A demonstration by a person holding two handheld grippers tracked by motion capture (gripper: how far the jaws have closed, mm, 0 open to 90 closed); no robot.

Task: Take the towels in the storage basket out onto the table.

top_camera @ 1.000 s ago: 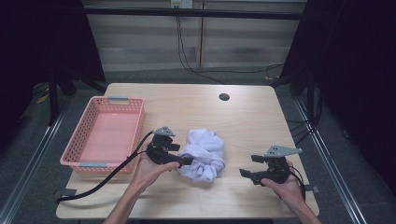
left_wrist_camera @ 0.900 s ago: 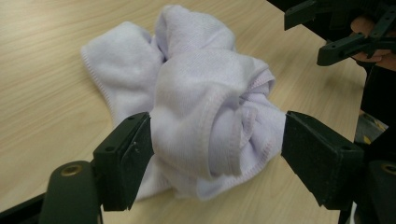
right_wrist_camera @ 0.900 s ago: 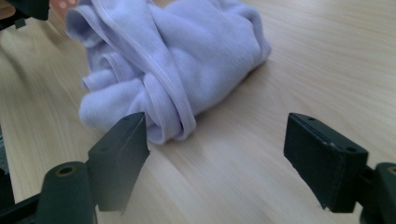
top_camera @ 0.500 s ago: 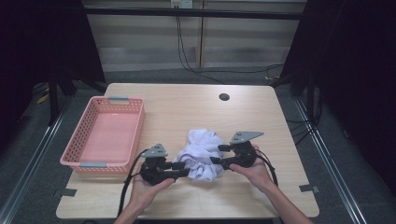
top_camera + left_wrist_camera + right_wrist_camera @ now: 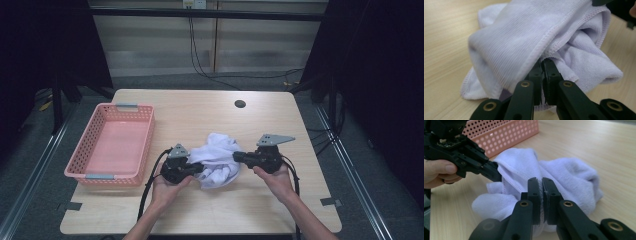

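Observation:
A crumpled white towel [image 5: 218,159] lies on the wooden table [image 5: 210,112], a little in front of its middle. My left gripper [image 5: 201,168] meets the towel's left side. In the left gripper view its jaws have just been closing and now stand together, tips tucked under a hemmed fold of the towel [image 5: 529,42] with cloth pinched between them. My right gripper [image 5: 236,158] reaches the towel's right side. Its jaws have also just been closing and stand together against the towel [image 5: 564,175], nipping a bit of cloth. The left gripper [image 5: 492,172] shows across from it.
A pink perforated basket [image 5: 85,176] stands empty at the table's left, close to my left hand; it appears again as the basket [image 5: 506,135] behind the towel. A dark round hole [image 5: 240,104] sits in the tabletop at the far side. Cables trail off the near edge.
My right gripper has travelled left from the table's right side to the towel. The left gripper has sunk slightly at the towel's left. Both pairs of jaws went from wide apart to closed on cloth.

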